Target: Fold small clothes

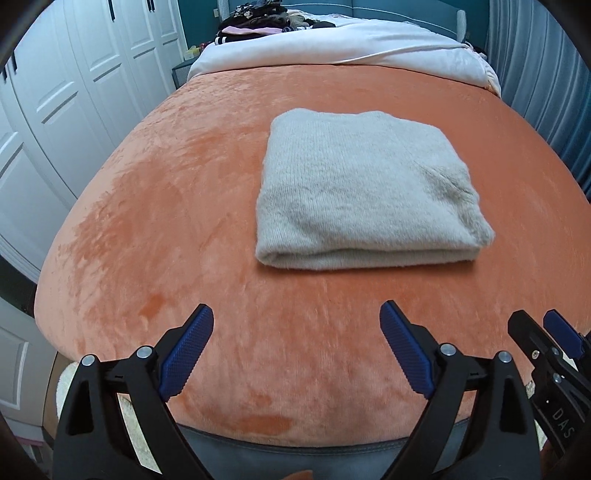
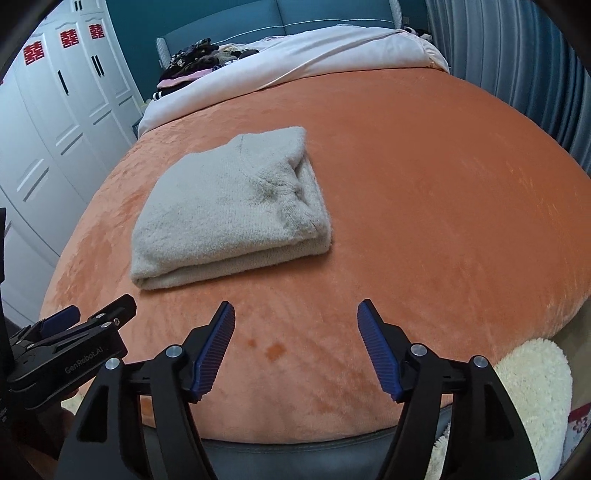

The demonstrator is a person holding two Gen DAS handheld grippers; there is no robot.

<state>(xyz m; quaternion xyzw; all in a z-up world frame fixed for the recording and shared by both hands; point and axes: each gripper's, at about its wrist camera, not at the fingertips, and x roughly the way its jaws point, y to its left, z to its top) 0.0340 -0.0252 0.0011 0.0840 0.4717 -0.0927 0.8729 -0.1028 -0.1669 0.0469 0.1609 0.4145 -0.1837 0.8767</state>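
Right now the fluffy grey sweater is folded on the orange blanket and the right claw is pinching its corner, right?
Not quite. The fluffy grey sweater is folded on the orange blanket, but the right claw is open and apart from it, holding nothing. The right wrist view shows it.

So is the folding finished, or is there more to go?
The beige knitted garment already lies folded into a neat rectangle on the orange blanket. Nothing is in hand: the left tongs and right tongs are both open, short of it. A heap of dark clothes at the far end of the bed may be what is left.
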